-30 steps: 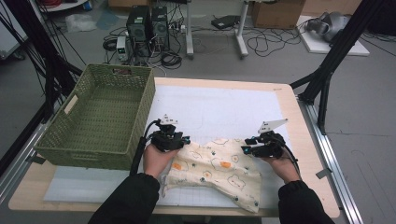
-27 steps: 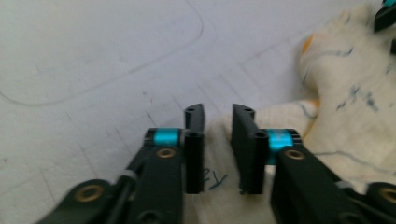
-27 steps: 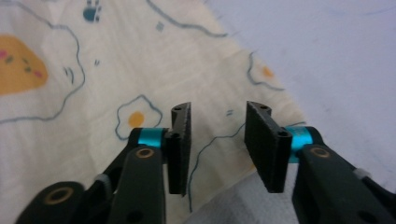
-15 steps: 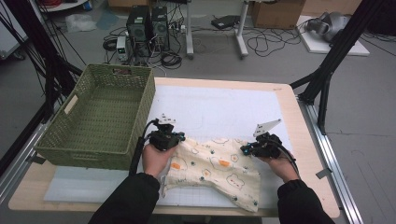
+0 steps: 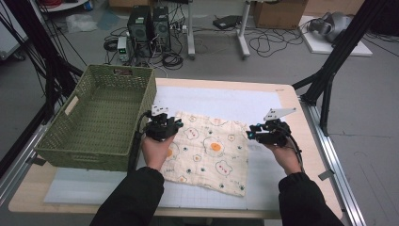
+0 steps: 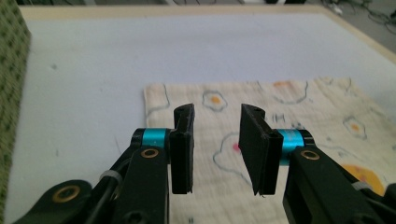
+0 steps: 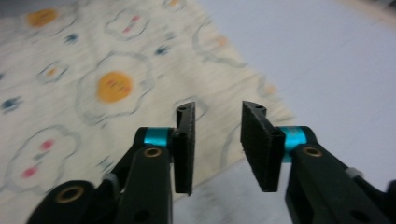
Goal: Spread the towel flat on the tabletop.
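Note:
A cream cloth (image 5: 207, 150) printed with fried eggs and bears lies spread flat on the white mat (image 5: 226, 101). My left gripper (image 5: 175, 125) hovers over the cloth's far left corner. Its jaws have just been opening and stand open with nothing between them. In the left gripper view the gripper (image 6: 217, 112) looks down on that corner of the cloth (image 6: 280, 107). My right gripper (image 5: 249, 133) hangs over the cloth's far right edge; its jaws have likewise just opened, empty. The right gripper view shows the gripper (image 7: 217, 109) above the cloth (image 7: 93, 70), blurred.
A green woven basket (image 5: 84, 157) stands empty at the table's left, close beside my left hand. The white mat reaches bare behind the cloth to the wooden table edge (image 5: 287, 89). Black frame legs (image 5: 329, 70) rise off the right corner.
The cloth, bunched near the front edge before, now lies flatter and farther from the person. Both grippers closed on its far corners, then let go and rose a little.

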Motion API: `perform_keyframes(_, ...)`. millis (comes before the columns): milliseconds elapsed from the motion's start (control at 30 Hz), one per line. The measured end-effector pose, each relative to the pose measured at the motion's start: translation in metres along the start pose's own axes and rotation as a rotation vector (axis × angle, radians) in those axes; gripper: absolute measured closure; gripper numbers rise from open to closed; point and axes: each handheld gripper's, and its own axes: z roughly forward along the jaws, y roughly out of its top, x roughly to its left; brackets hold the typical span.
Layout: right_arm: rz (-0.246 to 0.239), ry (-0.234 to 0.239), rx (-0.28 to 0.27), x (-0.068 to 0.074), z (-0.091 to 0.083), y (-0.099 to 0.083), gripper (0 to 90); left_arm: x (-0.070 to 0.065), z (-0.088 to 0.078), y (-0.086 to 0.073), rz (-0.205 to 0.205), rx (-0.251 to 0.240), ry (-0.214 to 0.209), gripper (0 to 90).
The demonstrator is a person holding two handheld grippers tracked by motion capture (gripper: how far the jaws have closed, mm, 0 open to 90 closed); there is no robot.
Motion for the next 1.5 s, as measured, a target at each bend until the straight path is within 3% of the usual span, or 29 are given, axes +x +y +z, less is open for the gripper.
perform_keyframes(33,0.003,0.026,0.017,0.004,0.002,-0.002,62.0,-0.001,-0.001,-0.003,0.011,-0.002,-0.004,64.1)
perform_keyframes(100,-0.056,0.021,-0.005,0.017,0.001,-0.009,62.4,-0.003,-0.004,-0.008,0.012,0.002,-0.017,64.5)
perform_keyframes(167,-0.051,0.073,-0.007,0.026,0.001,-0.015,61.0,-0.005,-0.007,-0.013,0.032,0.015,-0.026,64.6)
perform_keyframes(400,-0.093,0.179,-0.020,0.065,-0.006,-0.039,59.3,-0.017,-0.023,-0.032,0.103,0.049,-0.070,64.7)
perform_keyframes(533,-0.130,0.220,-0.003,0.085,-0.006,-0.052,59.3,-0.021,-0.035,-0.046,0.110,0.062,-0.100,64.4)
perform_keyframes(667,-0.160,0.236,0.014,0.097,-0.006,-0.060,59.4,-0.023,-0.045,-0.057,0.144,0.092,-0.114,62.6)
perform_keyframes(867,-0.192,0.239,0.070,0.105,0.000,-0.068,62.0,-0.023,-0.062,-0.068,0.182,0.107,-0.127,60.7)
perform_keyframes(1000,-0.179,0.223,0.054,0.103,0.000,-0.071,78.8,-0.023,-0.066,-0.072,0.184,0.108,-0.138,61.1)
perform_keyframes(1033,-0.180,0.234,0.053,0.101,0.000,-0.070,86.0,-0.024,-0.067,-0.073,0.194,0.110,-0.139,61.5)
perform_keyframes(1067,-0.179,0.245,0.055,0.099,0.000,-0.070,87.8,-0.025,-0.067,-0.074,0.199,0.109,-0.143,61.8)
perform_keyframes(1200,-0.195,0.250,0.057,0.096,-0.003,-0.071,88.7,-0.027,-0.071,-0.076,0.218,0.113,-0.153,62.0)
perform_keyframes(1500,-0.187,0.243,0.053,0.088,-0.021,-0.083,88.8,-0.025,-0.074,-0.086,0.214,0.135,-0.163,59.8)
